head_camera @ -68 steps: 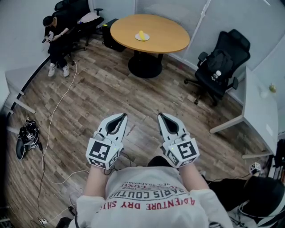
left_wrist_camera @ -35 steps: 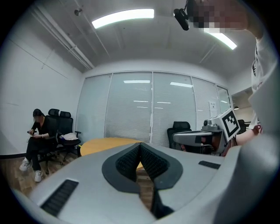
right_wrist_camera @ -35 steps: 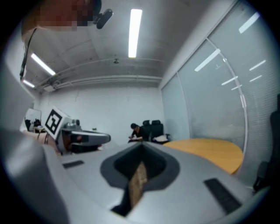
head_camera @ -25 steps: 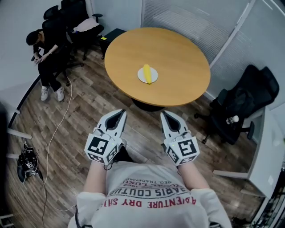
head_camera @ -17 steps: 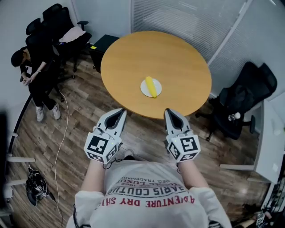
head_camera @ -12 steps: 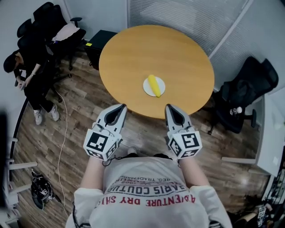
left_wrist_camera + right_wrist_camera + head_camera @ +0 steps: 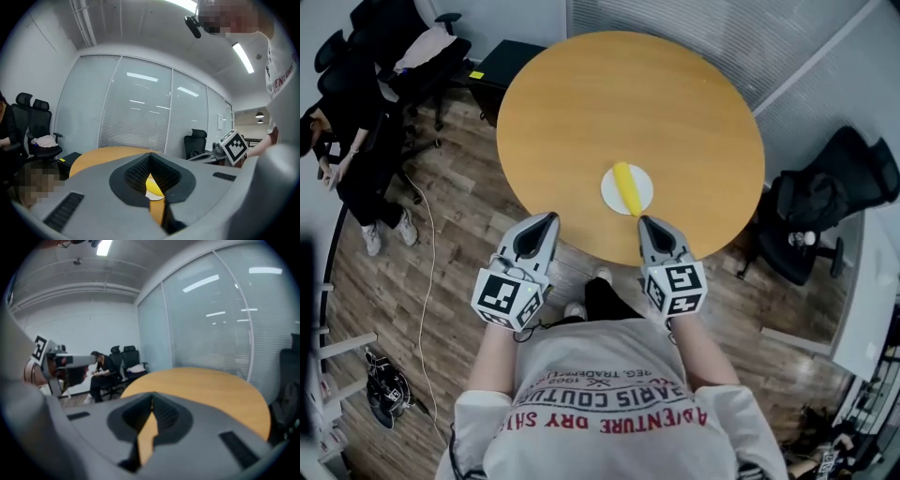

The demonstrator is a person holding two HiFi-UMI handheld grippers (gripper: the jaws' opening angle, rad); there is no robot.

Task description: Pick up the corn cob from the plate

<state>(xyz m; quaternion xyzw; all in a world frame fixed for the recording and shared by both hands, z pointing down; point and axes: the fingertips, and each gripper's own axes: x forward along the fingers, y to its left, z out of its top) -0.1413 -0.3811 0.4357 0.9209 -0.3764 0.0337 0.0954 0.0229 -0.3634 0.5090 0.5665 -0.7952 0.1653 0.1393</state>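
Closer to table (image 7: 581, 103) now: left claw (image 7: 550, 218) together | right claw (image 7: 643, 222) together | corn cob (image 7: 628, 187) on plate (image 7: 612, 195)

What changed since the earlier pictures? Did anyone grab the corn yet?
The person walked up to the round table, which now looks much bigger and closer. The left gripper and right gripper have come to its near edge. Nothing was taken hold of or let go. The corn cob still lies on its white plate, and both grippers' jaws stay shut.
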